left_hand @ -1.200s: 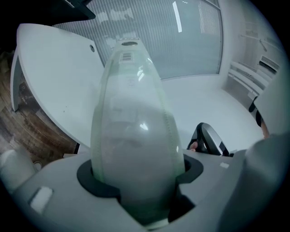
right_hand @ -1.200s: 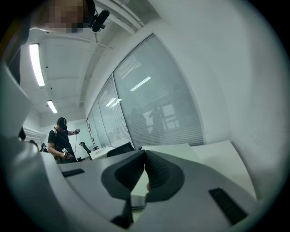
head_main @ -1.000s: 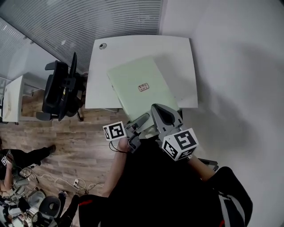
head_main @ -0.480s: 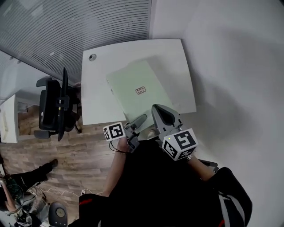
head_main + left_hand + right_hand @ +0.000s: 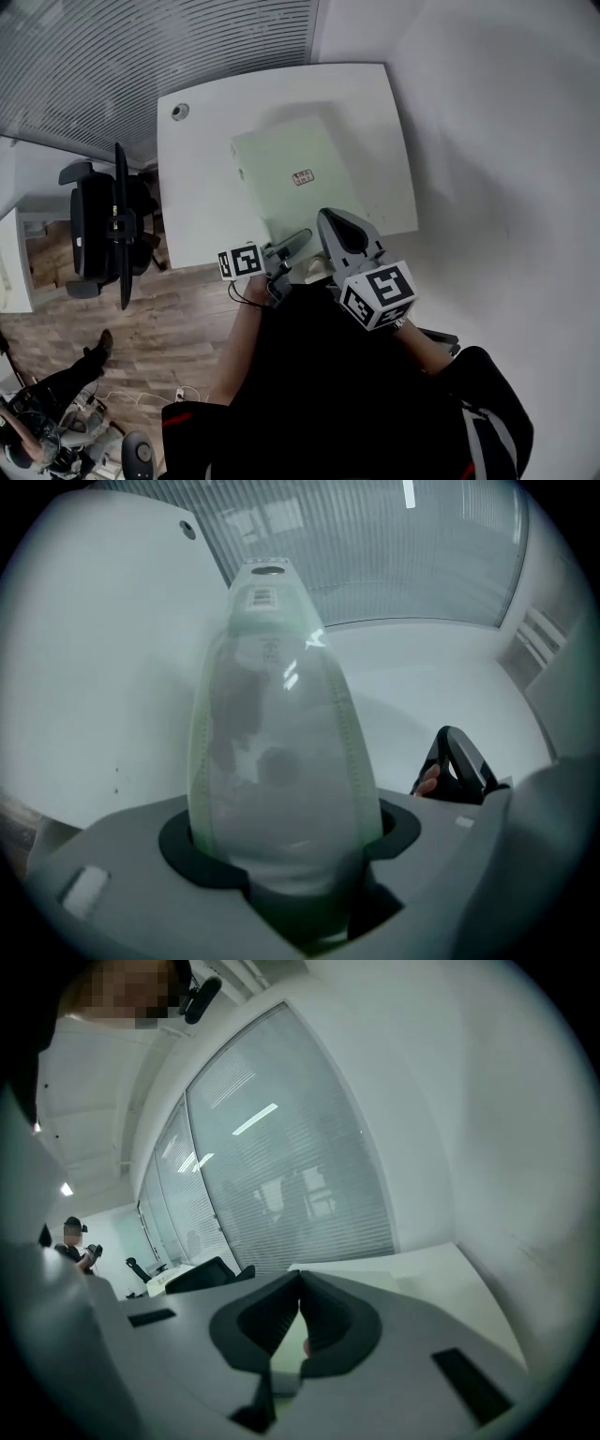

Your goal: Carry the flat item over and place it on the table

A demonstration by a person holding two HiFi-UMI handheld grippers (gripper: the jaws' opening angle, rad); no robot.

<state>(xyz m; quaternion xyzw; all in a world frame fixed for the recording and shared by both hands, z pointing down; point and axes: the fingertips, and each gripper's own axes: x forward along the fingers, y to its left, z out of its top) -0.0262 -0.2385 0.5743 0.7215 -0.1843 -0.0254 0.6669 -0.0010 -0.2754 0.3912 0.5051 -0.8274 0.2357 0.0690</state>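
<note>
The flat item point(image 5: 295, 178) is a pale green, half-clear pouch with a small label. It hangs over the white table point(image 5: 202, 178) and casts a shadow there, with its near end past the table's front edge. My left gripper point(image 5: 287, 251) is shut on the near edge; in the left gripper view the pouch point(image 5: 272, 742) rises out of the jaws point(image 5: 281, 855) toward the table point(image 5: 84, 696). My right gripper point(image 5: 339, 242) pinches the same edge further right. In the right gripper view point(image 5: 300, 1321) a thin green strip point(image 5: 284, 1358) shows between the closed jaws.
A black office chair point(image 5: 98, 225) stands left of the table on the wooden floor point(image 5: 169, 319). A round cable hole point(image 5: 179, 111) sits in the table's far left corner. Blinds point(image 5: 141, 47) run behind the table, a white wall point(image 5: 506, 141) to its right. A person point(image 5: 37, 412) is at lower left.
The table and chair have slid left and nearer in the head view. The pouch has moved further over the tabletop. Both grippers keep their hold.
</note>
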